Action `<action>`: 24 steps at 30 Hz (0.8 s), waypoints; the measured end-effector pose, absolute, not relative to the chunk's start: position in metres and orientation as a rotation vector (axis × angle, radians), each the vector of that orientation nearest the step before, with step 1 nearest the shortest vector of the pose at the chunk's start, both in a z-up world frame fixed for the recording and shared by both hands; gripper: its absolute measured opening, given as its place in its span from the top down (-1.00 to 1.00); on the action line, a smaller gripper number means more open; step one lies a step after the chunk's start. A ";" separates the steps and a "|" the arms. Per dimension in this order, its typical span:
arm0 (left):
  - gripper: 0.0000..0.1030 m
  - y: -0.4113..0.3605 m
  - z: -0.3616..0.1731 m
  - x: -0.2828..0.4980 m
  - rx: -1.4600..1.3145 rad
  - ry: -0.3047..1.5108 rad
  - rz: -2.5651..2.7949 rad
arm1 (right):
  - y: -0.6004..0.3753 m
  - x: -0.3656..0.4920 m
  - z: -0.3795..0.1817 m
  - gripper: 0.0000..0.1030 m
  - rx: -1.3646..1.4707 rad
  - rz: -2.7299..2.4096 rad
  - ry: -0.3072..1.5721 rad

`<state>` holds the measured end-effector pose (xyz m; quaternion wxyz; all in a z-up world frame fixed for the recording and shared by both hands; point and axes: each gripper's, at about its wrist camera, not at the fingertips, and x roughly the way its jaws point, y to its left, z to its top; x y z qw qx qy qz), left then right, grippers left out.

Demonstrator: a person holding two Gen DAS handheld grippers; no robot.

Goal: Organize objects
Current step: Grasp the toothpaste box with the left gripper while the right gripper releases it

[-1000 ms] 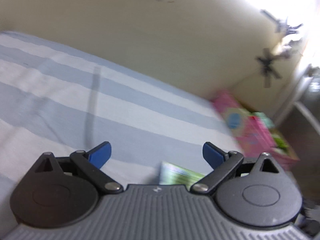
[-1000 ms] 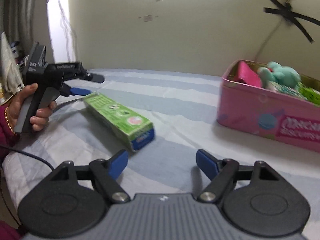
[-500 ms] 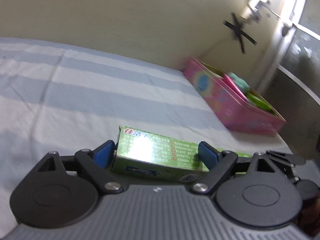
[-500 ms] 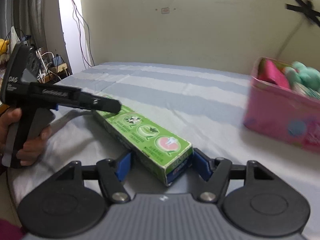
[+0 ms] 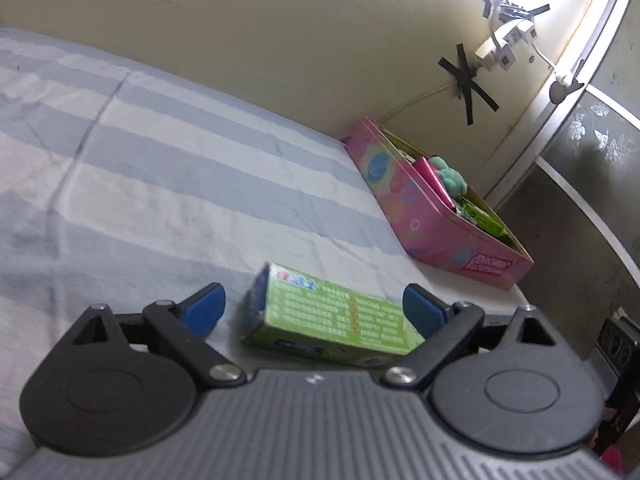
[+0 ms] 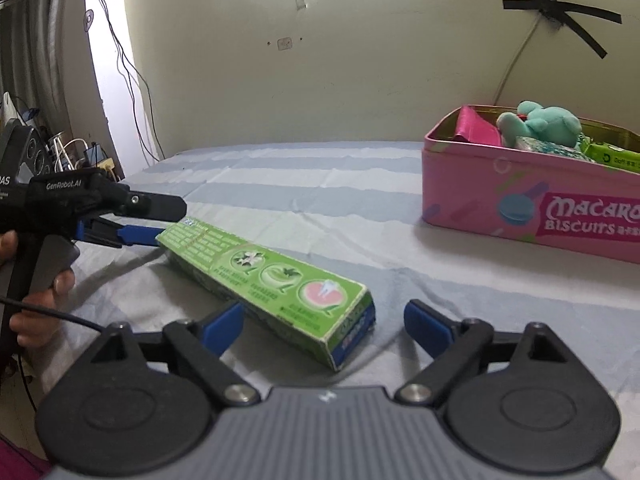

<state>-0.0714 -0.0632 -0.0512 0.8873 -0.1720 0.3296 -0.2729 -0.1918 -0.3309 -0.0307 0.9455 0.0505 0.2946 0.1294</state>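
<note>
Green toothpaste box [image 6: 267,280] lying flat near the bed's front edge, flanked for a two-ended pickup: left gripper [image 5: 314,307] opening around the far end, right gripper [image 6: 323,326] opening around the near end, neither pressing. Pink tin [image 6: 524,216] waiting at the right edge, probably the destination.

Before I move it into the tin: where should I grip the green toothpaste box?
Probably across the green toothpaste box at its near blue-printed end, with the opening right hand-held gripper coming along the bed: it lies flat, long and narrow, so its side faces suit the pads.
</note>
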 end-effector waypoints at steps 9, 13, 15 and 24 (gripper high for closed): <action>-0.74 -0.103 -0.051 -0.077 -0.188 0.684 -0.567 | -0.322 -0.198 -0.029 -0.50 0.046 0.262 0.589; -0.65 -0.116 -0.051 -0.084 -0.121 0.681 -0.521 | -0.327 -0.197 -0.030 -0.35 0.071 0.232 0.592; -0.61 -0.121 -0.050 -0.086 -0.124 0.693 -0.537 | -0.337 -0.198 -0.030 -0.38 0.102 0.209 0.593; -0.58 -0.204 -0.047 -0.078 -0.075 0.746 -0.700 | -0.406 -0.229 -0.029 -0.50 0.152 0.032 0.553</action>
